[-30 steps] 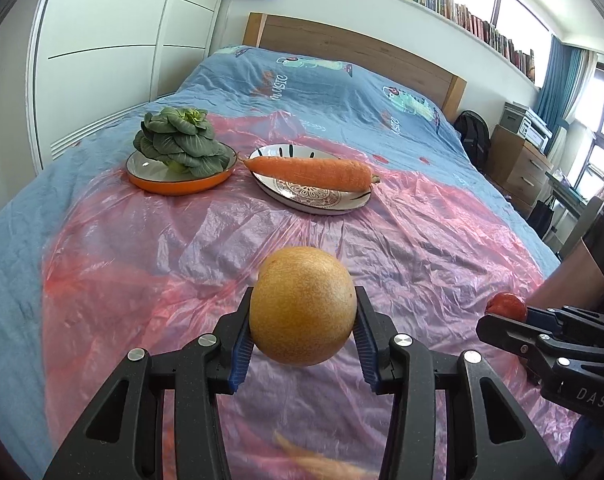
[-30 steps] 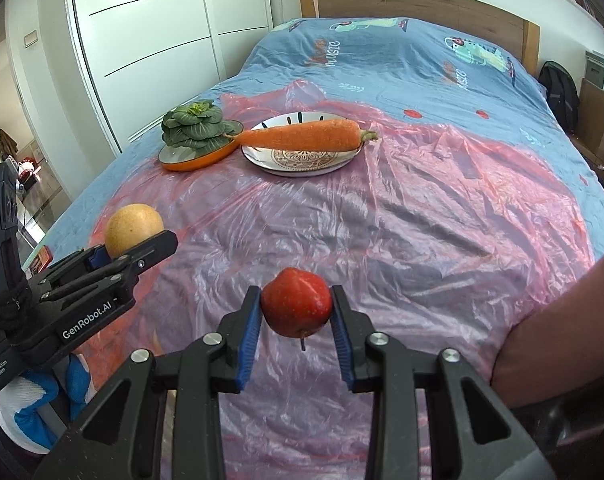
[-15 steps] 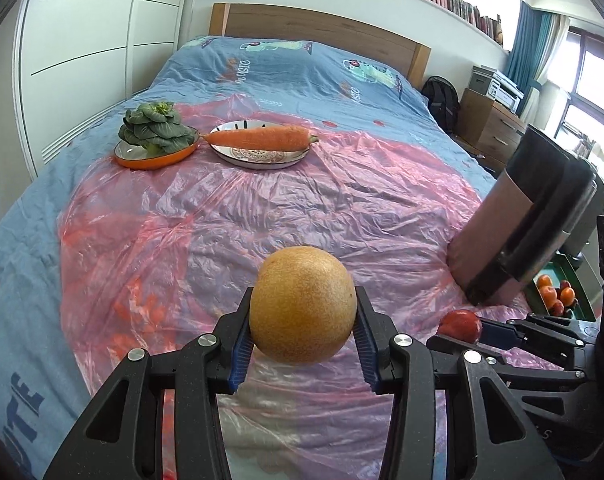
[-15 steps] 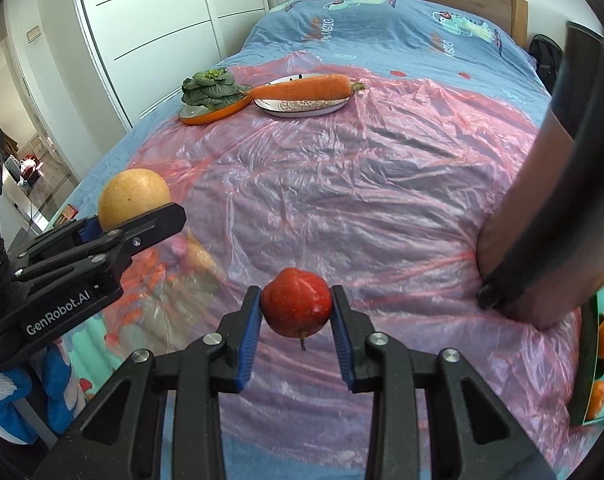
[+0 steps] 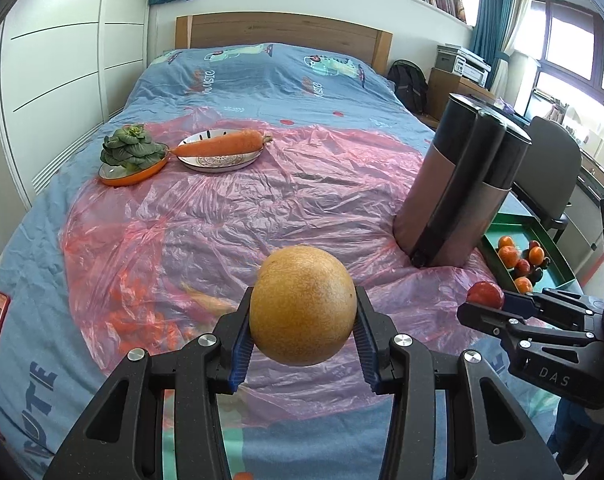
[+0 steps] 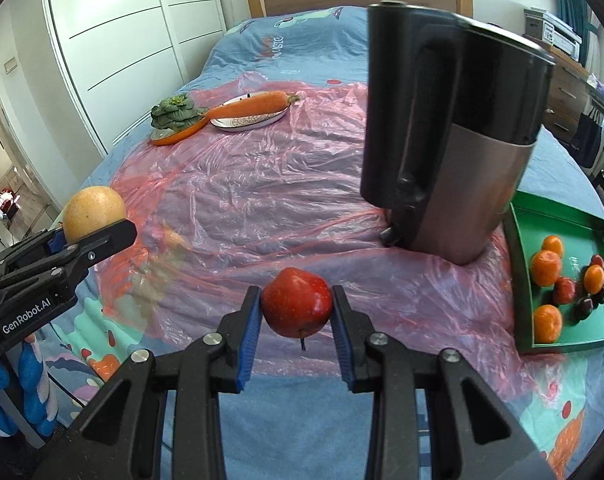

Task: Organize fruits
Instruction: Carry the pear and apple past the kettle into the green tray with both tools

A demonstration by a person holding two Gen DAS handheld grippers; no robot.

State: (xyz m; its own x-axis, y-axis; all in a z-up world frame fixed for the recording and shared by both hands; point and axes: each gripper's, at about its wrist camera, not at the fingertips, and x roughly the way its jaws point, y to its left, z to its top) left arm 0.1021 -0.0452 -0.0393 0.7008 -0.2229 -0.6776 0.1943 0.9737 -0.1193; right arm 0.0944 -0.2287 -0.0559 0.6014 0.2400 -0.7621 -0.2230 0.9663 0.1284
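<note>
At the bottom centre of the left wrist view, the left gripper (image 5: pixel 303 322) is closed on a round yellow-brown fruit (image 5: pixel 303 305), its blue pads pressing both sides, and the fruit hangs above the bed. In the right wrist view the right gripper (image 6: pixel 296 312) is likewise closed on a red apple (image 6: pixel 296 307), with the stem pointing down, at the lower centre of the frame. Under both lies a pink plastic sheet (image 6: pixel 261 200) spread over the blue bed cover (image 5: pixel 261 76). At the right edge a green tray (image 6: pixel 520 280) holds several oranges (image 6: pixel 546 267) and small dark red fruits. Just beside it, a little farther, a dark kettle (image 6: pixel 446 120) stands on the sheet. Far at the upper left, a carrot (image 5: pixel 219 145) lies across a white plate (image 5: pixel 221 162), next to green leaves (image 5: pixel 129 151) on an orange dish (image 5: pixel 131 176).
</note>
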